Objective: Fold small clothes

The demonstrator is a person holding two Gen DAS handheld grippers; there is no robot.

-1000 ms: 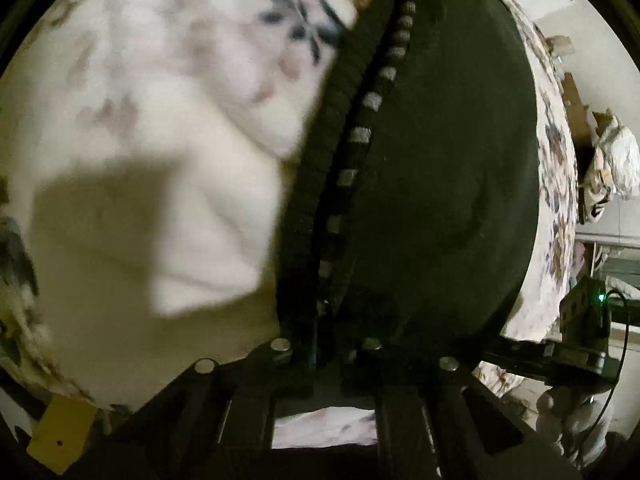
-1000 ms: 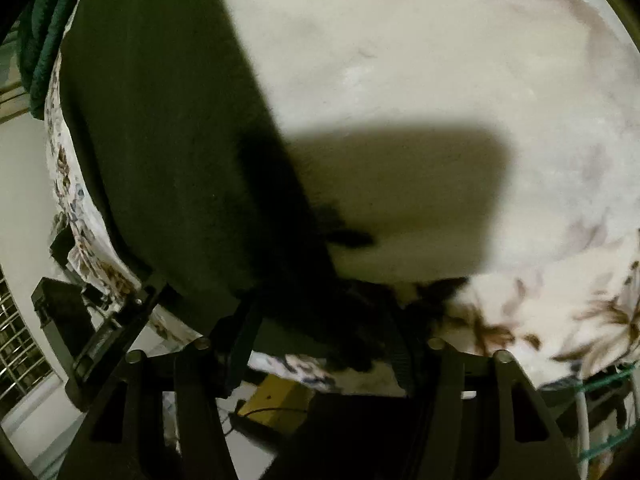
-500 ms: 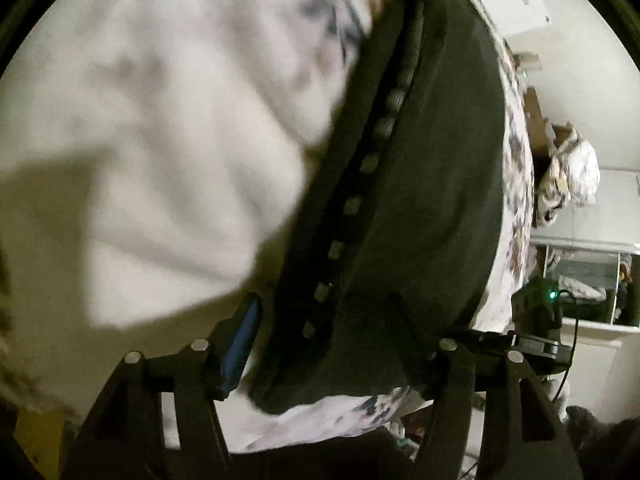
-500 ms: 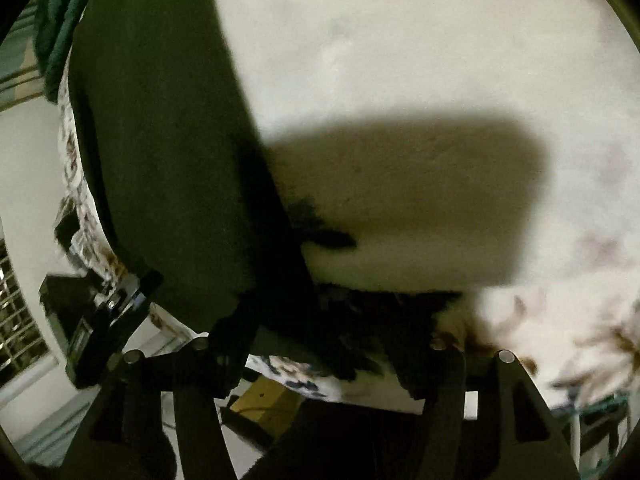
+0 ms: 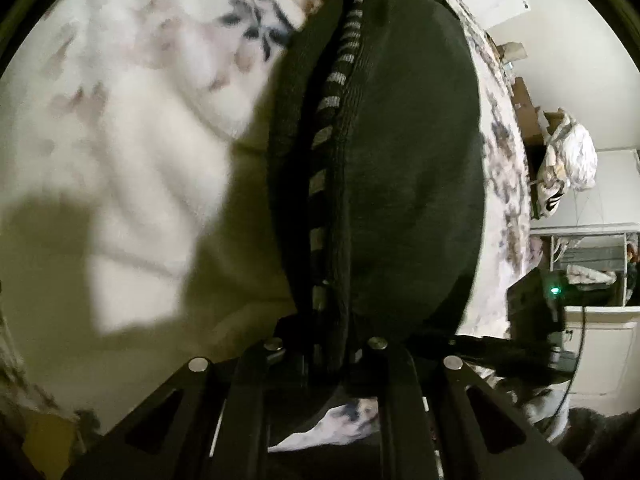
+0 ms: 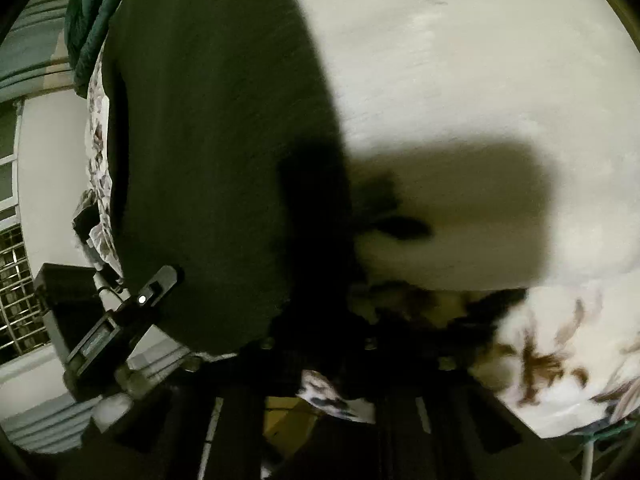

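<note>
The dark green garment (image 5: 408, 168) is a knitted piece lying spread on a bed covered in white floral fabric. Its near edge is doubled over, so a ribbed band (image 5: 286, 152) sits beside a strip of pale grey dashes (image 5: 332, 100) running lengthwise along the fold. That edge rises into the bottom of the left wrist view. From the right wrist view the same cloth (image 6: 208, 152) shows as a broad, plain dark panel reaching down to the near edge of the bed.

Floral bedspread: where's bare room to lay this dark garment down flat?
Free: the pale bedspread left of the dark garment in the left wrist view, and right of it in the right wrist view. Crowded: teal cloth at the far edge.
</note>
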